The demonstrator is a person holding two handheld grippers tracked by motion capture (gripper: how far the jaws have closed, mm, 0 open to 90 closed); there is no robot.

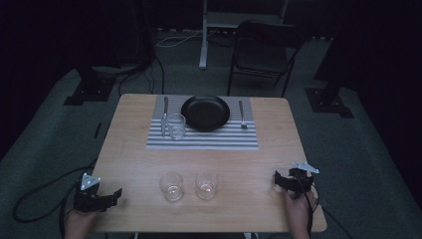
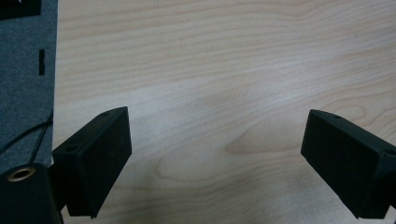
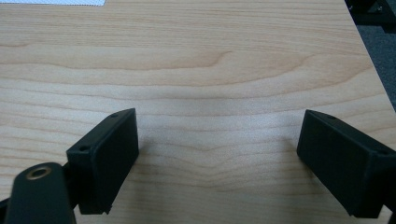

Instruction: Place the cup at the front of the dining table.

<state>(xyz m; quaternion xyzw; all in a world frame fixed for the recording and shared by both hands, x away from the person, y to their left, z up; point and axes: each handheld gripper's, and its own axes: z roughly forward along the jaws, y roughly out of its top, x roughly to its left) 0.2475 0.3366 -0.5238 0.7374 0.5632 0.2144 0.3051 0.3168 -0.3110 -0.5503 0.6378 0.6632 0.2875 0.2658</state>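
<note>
The left tongs (image 1: 115,195) rested at the near left corner of the desk (image 1: 129,149), held in a hand (image 1: 78,223) that came in from the bottom edge. In the left gripper view the jaws stood wide apart with only bare wood between them, and the desk's left edge and grey floor showed beside them. The right tongs (image 1: 278,180) sat at the near right corner in the other hand (image 1: 298,211); in the right gripper view those jaws were also spread wide over bare wood, holding nothing.

Between the two tongs, near the front edge, two glasses stood upright and side by side, apart from each other: the left glass (image 1: 171,186) and the right glass (image 1: 206,185). Each was well apart from either tongs.

Farther back lay a striped mat (image 1: 209,139). On it sat a black plate (image 1: 205,112), a third glass (image 1: 175,126) just left of the plate, a knife (image 1: 164,115) left of that glass, and a fork (image 1: 242,114) right of the plate. A folding chair (image 1: 261,52) stood behind the desk.
</note>
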